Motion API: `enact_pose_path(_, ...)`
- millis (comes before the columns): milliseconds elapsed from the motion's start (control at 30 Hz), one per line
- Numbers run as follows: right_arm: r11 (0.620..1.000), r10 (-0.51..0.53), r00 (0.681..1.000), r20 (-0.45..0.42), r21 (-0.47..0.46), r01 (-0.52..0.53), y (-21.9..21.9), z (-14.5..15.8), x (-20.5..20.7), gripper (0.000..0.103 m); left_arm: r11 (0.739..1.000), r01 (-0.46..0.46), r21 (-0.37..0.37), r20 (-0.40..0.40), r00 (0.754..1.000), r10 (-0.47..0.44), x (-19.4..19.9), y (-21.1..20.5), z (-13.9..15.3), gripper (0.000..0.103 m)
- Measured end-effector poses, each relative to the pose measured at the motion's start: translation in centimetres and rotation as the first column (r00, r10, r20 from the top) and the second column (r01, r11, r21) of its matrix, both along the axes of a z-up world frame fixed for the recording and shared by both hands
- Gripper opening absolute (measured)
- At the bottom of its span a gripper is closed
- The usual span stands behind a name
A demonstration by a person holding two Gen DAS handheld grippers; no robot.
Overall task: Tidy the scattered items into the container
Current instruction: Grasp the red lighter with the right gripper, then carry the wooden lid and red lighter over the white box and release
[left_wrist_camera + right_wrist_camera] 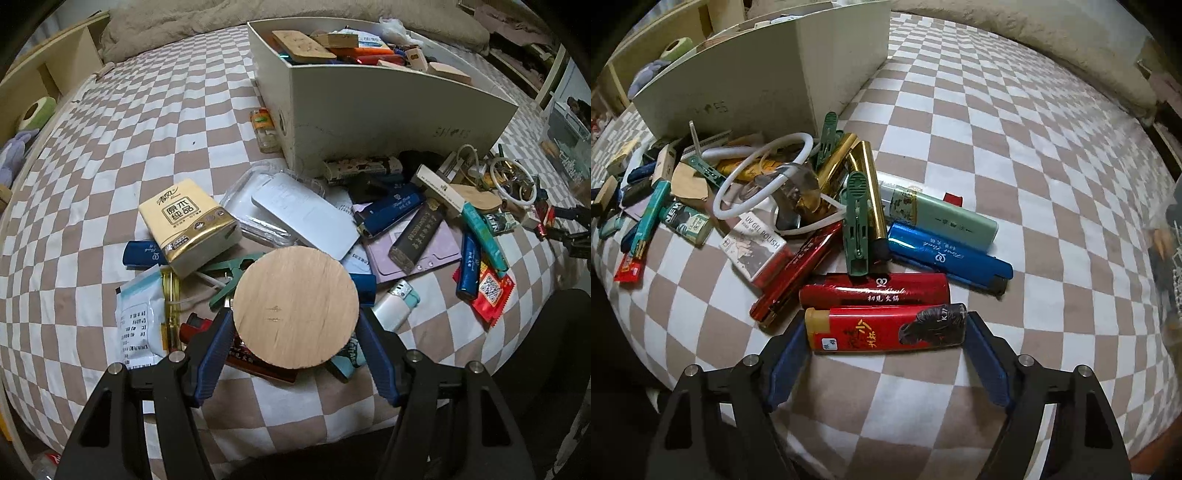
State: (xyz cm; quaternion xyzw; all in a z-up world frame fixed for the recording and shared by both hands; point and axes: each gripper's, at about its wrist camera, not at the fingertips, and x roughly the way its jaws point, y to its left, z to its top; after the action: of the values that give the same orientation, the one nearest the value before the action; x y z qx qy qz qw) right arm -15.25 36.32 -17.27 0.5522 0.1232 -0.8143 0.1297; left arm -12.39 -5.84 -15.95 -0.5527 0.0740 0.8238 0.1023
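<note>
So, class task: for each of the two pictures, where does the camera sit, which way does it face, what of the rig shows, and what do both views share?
Left wrist view: sits on the left gripper, looking steeply down at the bed clutter; its blue pads clamp a round wooden disc.
Right wrist view: sits on the right gripper, looking down; its fingers flank a red lighter end to end.
Shared: the white container, the checkered bedsheet, white cable loops.
</note>
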Motion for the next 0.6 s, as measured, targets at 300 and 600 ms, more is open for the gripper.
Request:
enact_pose_path(300, 0.996, -0.076, 0.997, -0.031, -0.046, 0.075, -1.4, 3.5, 1.9, 0.082, 0.999, 0.0, 0.037, -0.054, 0.999, 0.002, 0.9, 0.8, 1.8, 0.067)
enact_pose_path(600, 0.985, -0.032, 0.995, -0.098, -0.172, 0.015, -6.1, 6.0, 1.8, 0.082, 0.991, 0.023, 0.13, -0.151, 0.989, -0.003, 0.7, 2.3, 6.1, 0.067)
